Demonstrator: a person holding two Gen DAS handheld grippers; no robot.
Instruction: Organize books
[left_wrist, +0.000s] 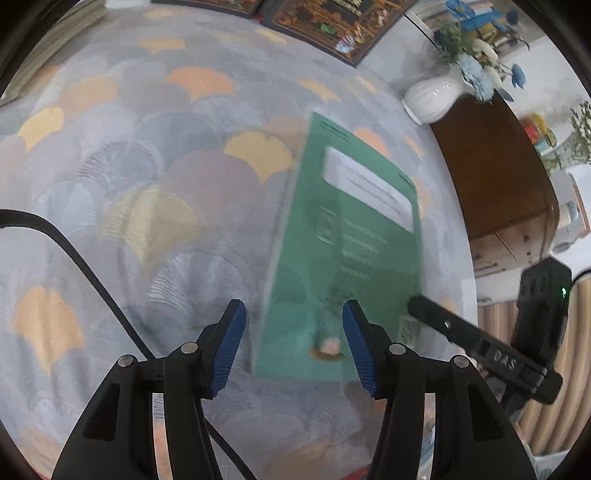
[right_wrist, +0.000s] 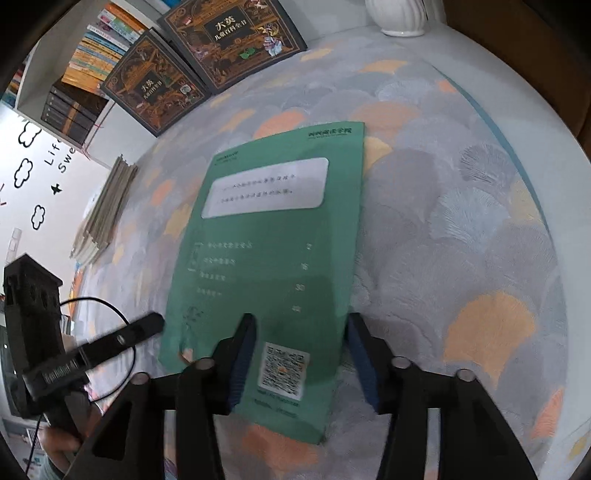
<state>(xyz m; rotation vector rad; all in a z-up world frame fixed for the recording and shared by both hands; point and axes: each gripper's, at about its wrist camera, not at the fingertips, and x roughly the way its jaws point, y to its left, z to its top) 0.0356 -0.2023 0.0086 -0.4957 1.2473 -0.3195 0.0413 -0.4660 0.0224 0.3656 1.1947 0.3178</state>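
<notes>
The thin green paperback booklet (right_wrist: 273, 258) lies flat, back cover up, on the pastel fan-patterned cloth (right_wrist: 461, 229) of the table, well apart from the two dark ornate hardcovers (right_wrist: 207, 66) at the far edge. The right gripper (right_wrist: 301, 354) straddles its near end, jaws parted, pads not visibly pressing; the left gripper (left_wrist: 291, 343) hangs unclenched over its near corner. A sound pickup probably means sliding one finger under the near edge before clamping, since the cover is limp.
</notes>
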